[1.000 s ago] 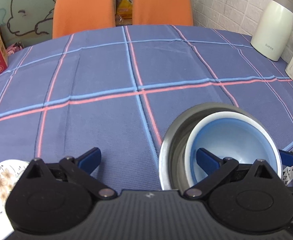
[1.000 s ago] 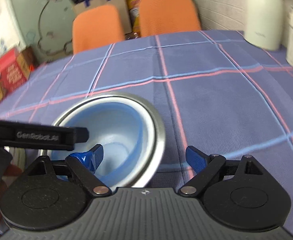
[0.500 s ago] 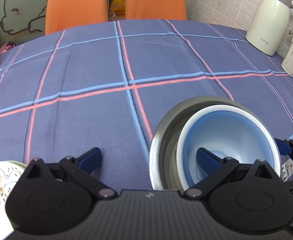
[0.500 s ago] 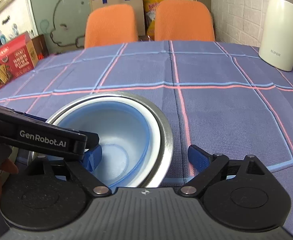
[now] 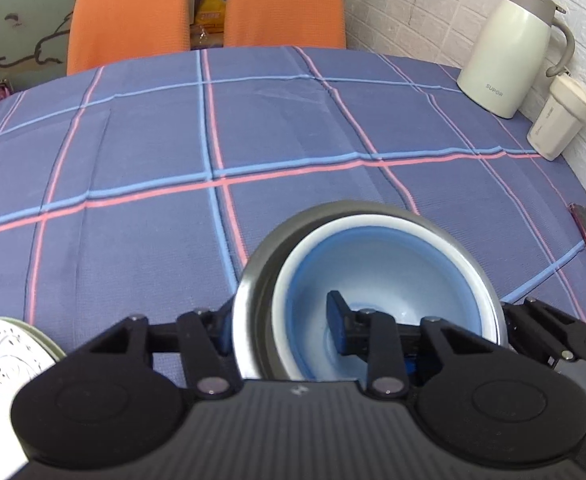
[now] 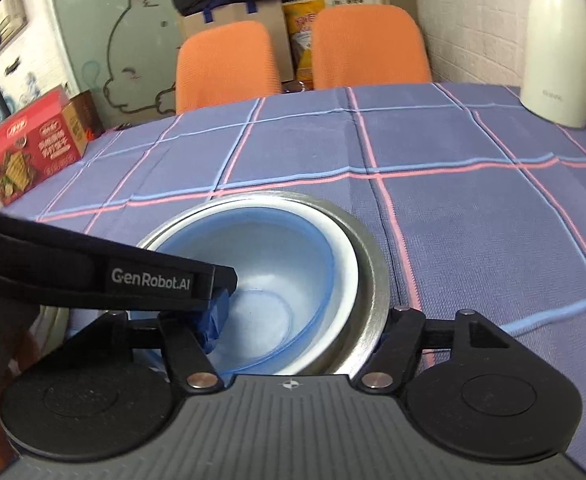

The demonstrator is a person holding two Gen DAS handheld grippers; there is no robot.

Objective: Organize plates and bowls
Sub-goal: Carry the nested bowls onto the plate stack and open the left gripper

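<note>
Plaid tablecloth (image 5: 141, 240), both claws newly clamped on nested bowls (image 5: 373, 264)

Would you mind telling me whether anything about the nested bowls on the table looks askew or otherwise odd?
The blue bowl sits off-centre in the metal bowl, pushed toward the right gripper's side. The left gripper and right gripper each clamp a rim from opposite sides. Nothing looks spilled or damaged.

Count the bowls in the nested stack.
3: a steel bowl outermost, a white bowl inside it, a blue bowl innermost. More could be hidden underneath.
</note>
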